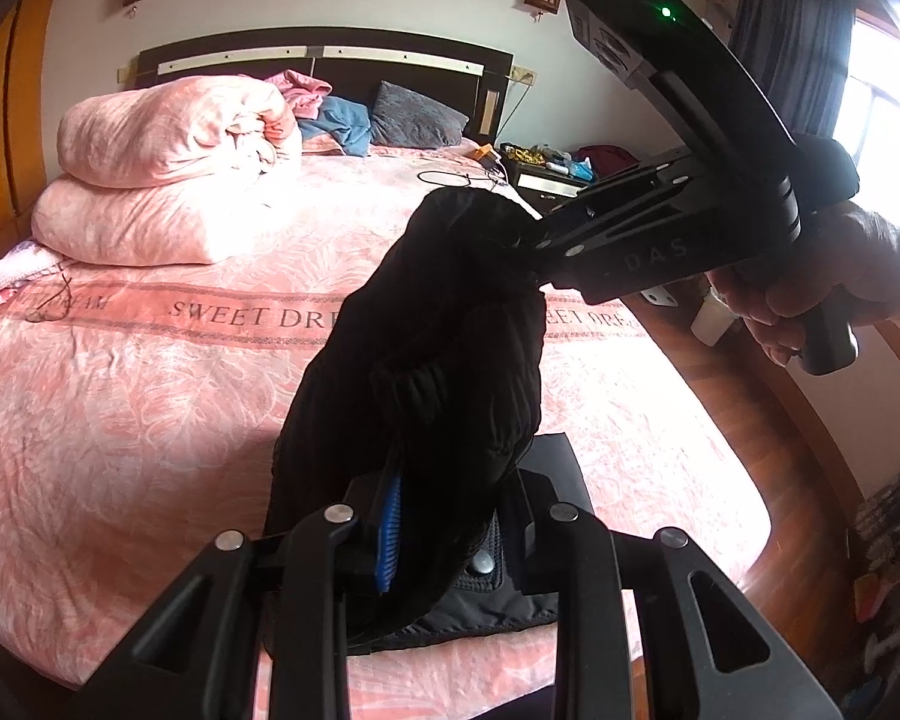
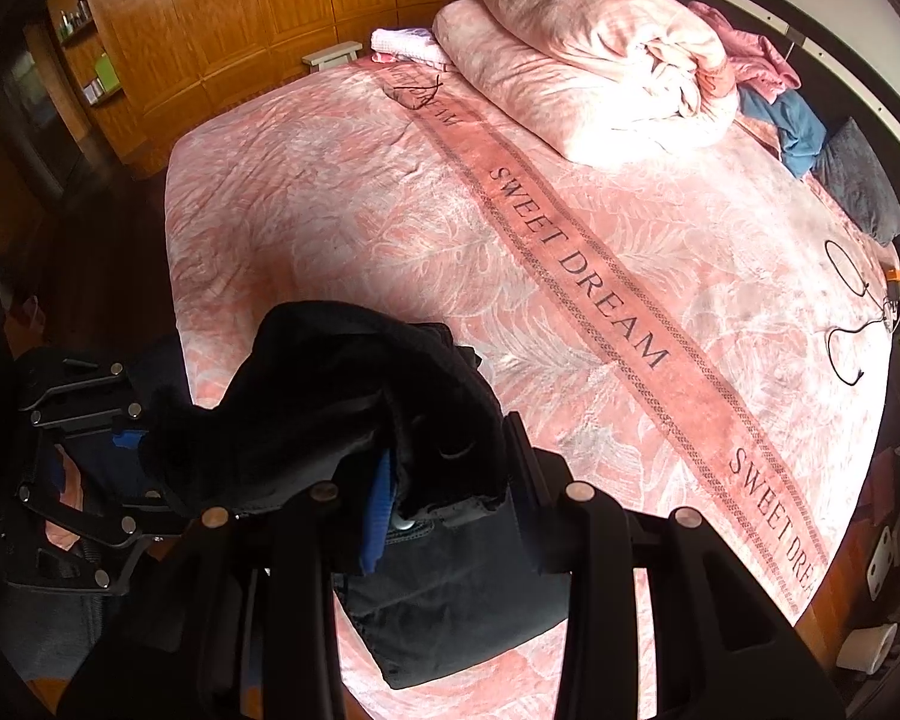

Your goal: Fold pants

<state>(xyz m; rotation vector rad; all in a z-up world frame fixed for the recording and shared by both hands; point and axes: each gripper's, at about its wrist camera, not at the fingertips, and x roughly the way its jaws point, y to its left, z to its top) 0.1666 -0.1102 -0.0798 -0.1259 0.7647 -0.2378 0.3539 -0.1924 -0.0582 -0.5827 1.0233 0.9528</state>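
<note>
Black pants (image 1: pixel 438 330) hang bunched between my two grippers above a pink bedspread (image 1: pixel 150 420). My left gripper (image 1: pixel 444 534) is shut on one part of the fabric, with a blue pad showing beside the cloth. At the upper right a hand (image 1: pixel 810 288) holds my right gripper (image 1: pixel 528 252), shut on the far end of the pants. In the right wrist view my right gripper (image 2: pixel 444 498) pinches the pants (image 2: pixel 342 384), and the left gripper (image 2: pixel 144 438) grips them at the left. A lower part of the pants (image 2: pixel 450 618) lies on the bedspread (image 2: pixel 570 240) near its front edge.
A folded pink duvet (image 1: pixel 168 180) (image 2: pixel 588 72) sits at the head of the bed beside a grey pillow (image 1: pixel 417 117) and loose clothes. A black cable (image 2: pixel 846 312) lies near the bed's right side. A cluttered nightstand (image 1: pixel 546 168) and a wooden wardrobe (image 2: pixel 240 12) flank the bed.
</note>
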